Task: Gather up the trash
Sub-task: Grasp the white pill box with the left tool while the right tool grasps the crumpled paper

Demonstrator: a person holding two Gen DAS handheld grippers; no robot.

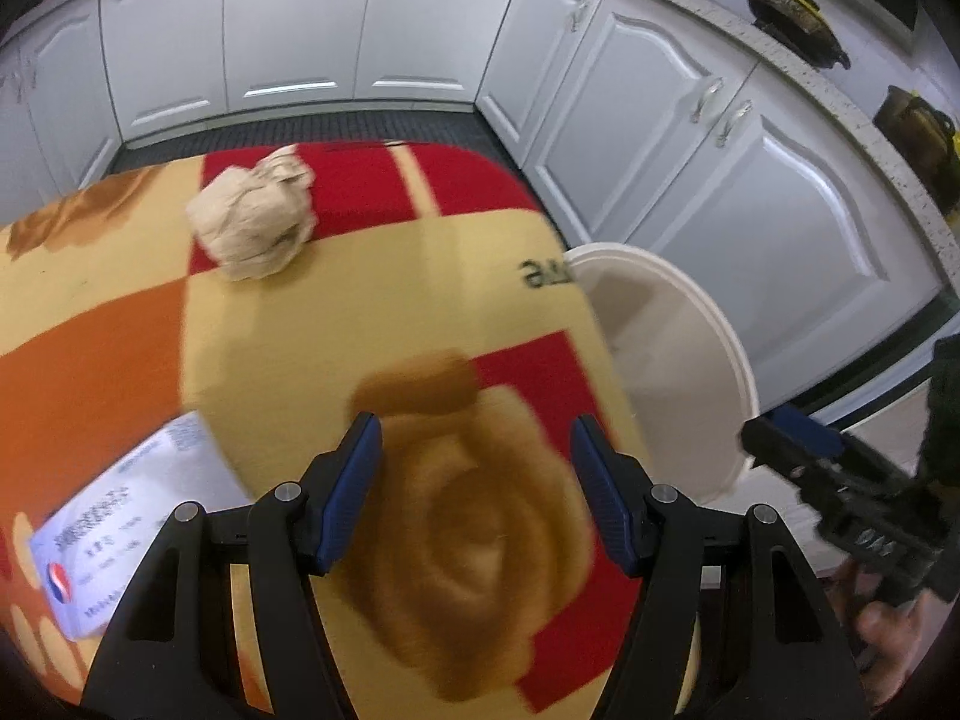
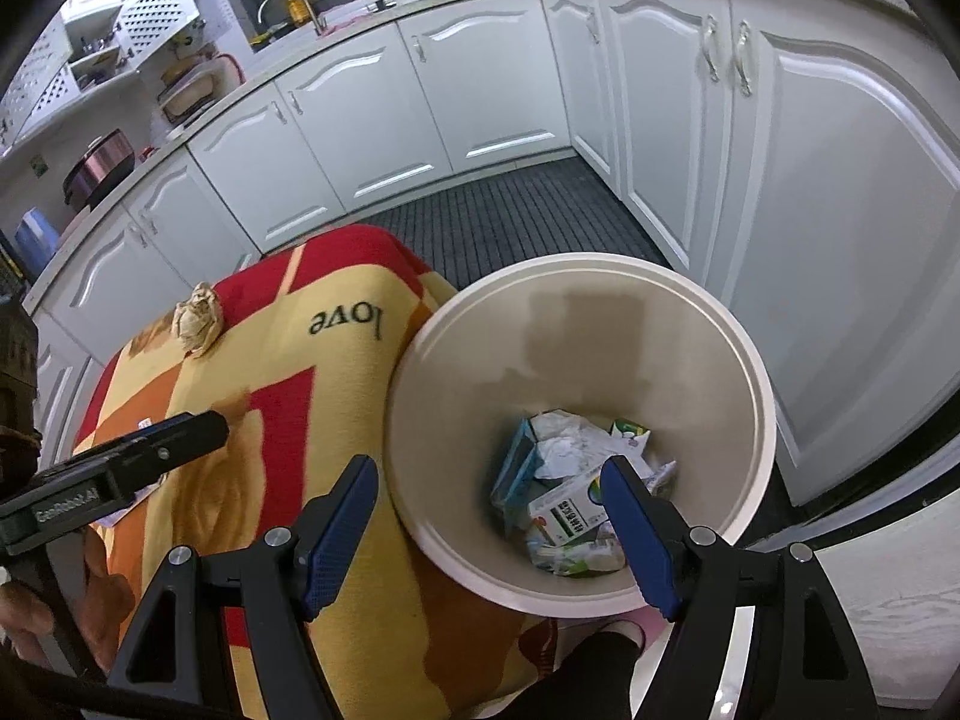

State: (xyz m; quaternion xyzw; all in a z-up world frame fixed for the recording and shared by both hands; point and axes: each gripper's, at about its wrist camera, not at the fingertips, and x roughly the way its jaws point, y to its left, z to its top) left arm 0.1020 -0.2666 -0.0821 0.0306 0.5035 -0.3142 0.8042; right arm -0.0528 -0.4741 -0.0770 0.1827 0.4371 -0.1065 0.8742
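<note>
A crumpled beige paper ball (image 1: pixel 255 222) (image 2: pixel 197 316) lies at the far side of a table covered by a red, orange and yellow blanket (image 1: pixel 372 312) (image 2: pixel 336 372). A white printed slip (image 1: pixel 114 528) rests near the front left of the blanket. My left gripper (image 1: pixel 474 444) hovers open over the blanket with nothing between its blue pads. My right gripper (image 2: pixel 489 480) is open and empty above the rim of the white trash bin (image 2: pixel 762 420) (image 1: pixel 720 348), which holds cartons and crumpled paper (image 2: pixel 570 480). The right gripper (image 1: pixel 780 438) shows at the edge of the left wrist view.
White kitchen cabinets (image 1: pixel 300 30) (image 2: pixel 480 78) wrap around the far and right sides, above a dark ribbed floor mat (image 2: pixel 510 210). Pans sit on the counter (image 1: pixel 786 6). The bin stands on the floor against the table's right edge. A person's hand (image 1: pixel 888 636) holds the right tool.
</note>
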